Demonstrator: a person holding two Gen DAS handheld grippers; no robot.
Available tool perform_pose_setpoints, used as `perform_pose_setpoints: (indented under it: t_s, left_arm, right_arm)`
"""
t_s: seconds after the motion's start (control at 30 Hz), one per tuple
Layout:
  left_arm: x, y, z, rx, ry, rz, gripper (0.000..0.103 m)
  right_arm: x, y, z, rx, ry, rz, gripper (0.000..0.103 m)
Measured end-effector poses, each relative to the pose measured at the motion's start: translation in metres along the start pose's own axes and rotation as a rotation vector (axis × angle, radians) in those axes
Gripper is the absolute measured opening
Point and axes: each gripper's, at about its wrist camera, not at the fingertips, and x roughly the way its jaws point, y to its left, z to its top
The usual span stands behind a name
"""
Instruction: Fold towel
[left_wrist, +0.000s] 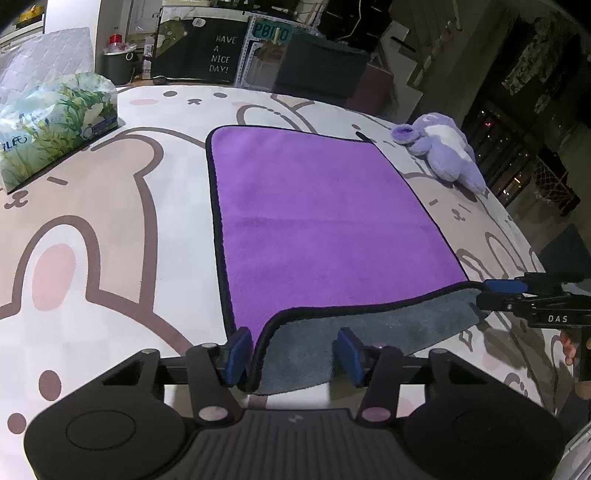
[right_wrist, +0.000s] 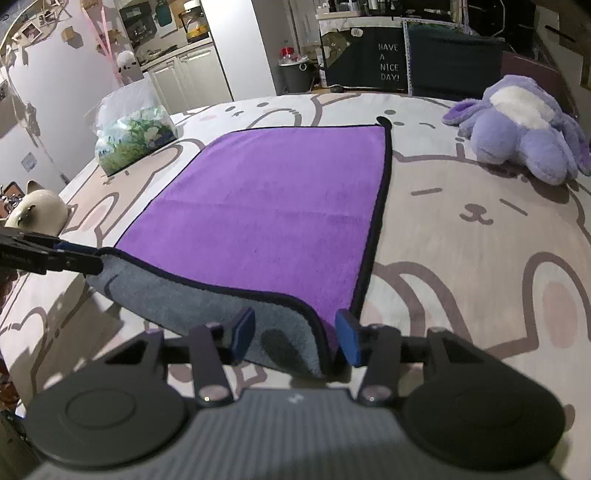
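A purple towel (left_wrist: 325, 221), black-trimmed with a grey underside, lay on the bunny-print mat (left_wrist: 110, 236), its near edge lifted between the spread jaws of both grippers: left gripper (left_wrist: 293, 354), right gripper (right_wrist: 295, 338).

towel (left_wrist: 325, 221): plush cloth, matt; purple short nap on top, grey fuzzy underside where the near edge curls, black stitched hem.
bedspread (left_wrist: 110, 258): soft matt cloth with a low smooth pile and printed cartoon animals.
left gripper (left_wrist: 293, 354): matt black hard plastic body, ribbed near section, blue rubbery-looking pads.
right gripper (right_wrist: 295, 338): the same matt black plastic and blue pads.
plush toy (right_wrist: 524, 125): shaggy lilac and white fleece.
tissue pack (left_wrist: 55, 125): glossy, crinkled plastic film.
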Motion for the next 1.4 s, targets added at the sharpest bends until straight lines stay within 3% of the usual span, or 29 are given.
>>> perform_pose_setpoints:
  t_s: [0.23, 0.43, 0.9, 1.1, 1.4]
  left_arm:
    - [0.005, -0.004, -0.002, 0.040, 0.036, 0.022, 0.042]
    - [0.007, -0.001, -0.003, 0.032, 0.051, 0.034, 0.029]
    - [0.007, -0.002, -0.004, 0.040, 0.055, 0.062, 0.010]
    - [0.003, -0.002, -0.004, 0.041, 0.040, 0.069, 0.007]
    - [-0.010, -0.008, 0.000, 0.047, -0.023, 0.069, 0.006]
  right_arm:
    - [0.009, 0.002, -0.007, -0.021, 0.063, 0.010, 0.050]
    - [0.009, 0.003, -0.009, -0.034, 0.072, 0.000, 0.041]
    - [0.001, 0.002, -0.009, -0.040, 0.058, -0.017, 0.019]
    - [0.000, 0.004, -0.009, -0.055, 0.058, -0.026, 0.007]
    - [-0.012, 0.001, -0.006, -0.022, 0.010, -0.011, 0.006]
